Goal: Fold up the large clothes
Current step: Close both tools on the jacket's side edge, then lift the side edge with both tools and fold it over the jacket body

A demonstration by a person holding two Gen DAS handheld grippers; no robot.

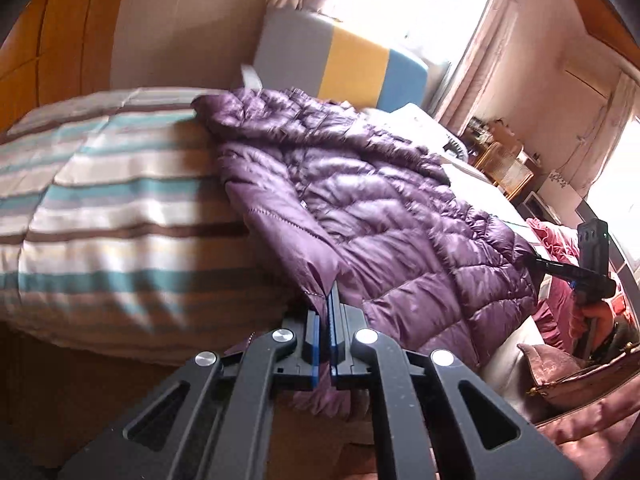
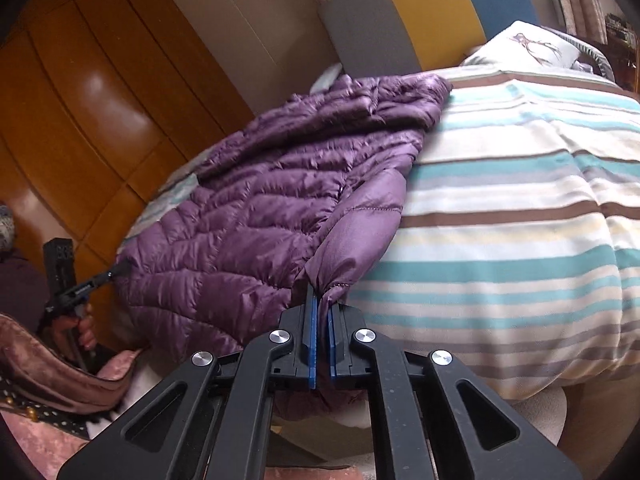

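A: On the bed, over the striped duvet (image 2: 520, 208), lies the purple jacket (image 1: 360, 208), spread out with its hood end up by the headboard (image 1: 340, 60).

B: And the grippers?

A: Both pinched fully closed on fabric. The left gripper (image 1: 326, 312) has the hem corner at the near edge; cloth bunches out above its blue pads (image 1: 316, 340). The right gripper (image 2: 322, 308) clamps the other hem corner, gathered into a knot of folds. Each wrist view also shows the other tool gripping at the far side of the hem.

B: So which step is this?

A: I'd call it the start of the first fold: both bottom corners secured, jacket otherwise flat, nothing folded over yet.

B: What does the next move need?

A: Likely lifting both corners together and carrying the hem toward the hood, keeping the hands level and evenly spaced so the edge stays straight. The shell looks slick and puffy, so it may slide or spring back; a firm grip and a slow lay-down would help.

B: Any obstacle?

A: The pink cushion (image 1: 556, 364) at the bedside sits near the hands, but apart from the jacket.
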